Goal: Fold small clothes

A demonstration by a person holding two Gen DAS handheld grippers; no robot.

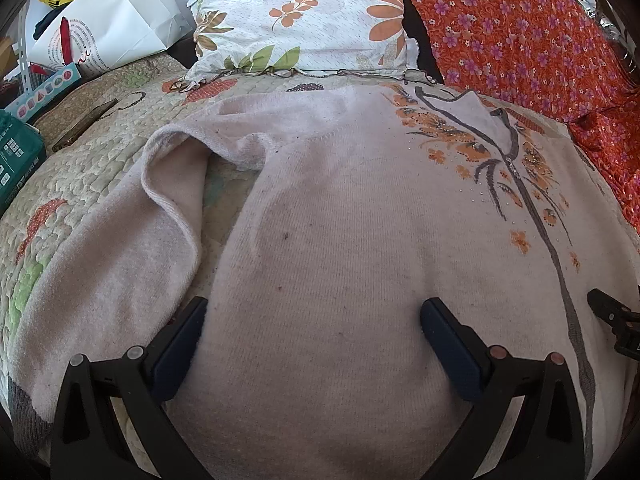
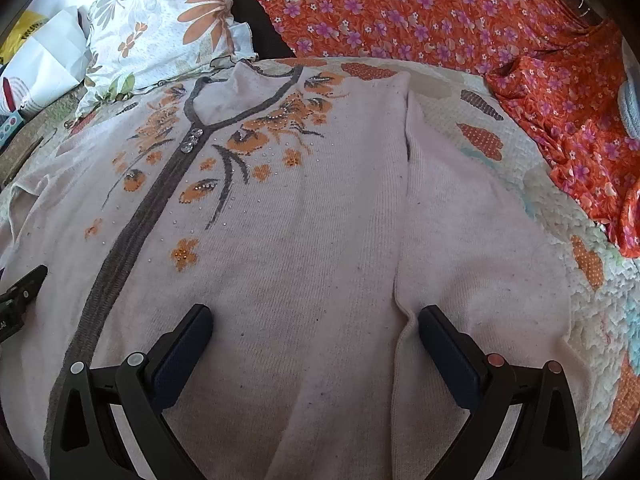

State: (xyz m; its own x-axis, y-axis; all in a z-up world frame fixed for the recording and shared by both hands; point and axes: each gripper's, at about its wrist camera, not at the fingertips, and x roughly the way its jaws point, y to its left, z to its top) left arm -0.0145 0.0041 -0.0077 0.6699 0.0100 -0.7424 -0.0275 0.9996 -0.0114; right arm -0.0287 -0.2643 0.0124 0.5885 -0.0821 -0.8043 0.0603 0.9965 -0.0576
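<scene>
- My left gripper (image 1: 312, 316): jaws spread wide, nothing held, low over the lower body of the pale pink cardigan (image 1: 340, 240).
- My right gripper (image 2: 316, 320): likewise wide and empty, straddling the seam where the right sleeve (image 2: 480, 260) lies alongside the body.
- Cardigan lies face up, buttoned, on the quilted bedspread (image 1: 100, 160), neck at 12 o'clock.
- Left sleeve (image 1: 120, 240), at 9 o'clock in the left view, is rumpled and half turned over; I'd flatten it first.
- My judgement: pinch each sleeve at its outer edge and bring it across the grey placket (image 2: 132, 220), keeping the folds parallel.
- Rhinestone buttons (image 2: 194, 140) could snag; lift rather than drag.
- Far, 12 o'clock: floral pillow (image 1: 304, 16); 2 o'clock: orange flowered cloth (image 1: 520, 40).
</scene>
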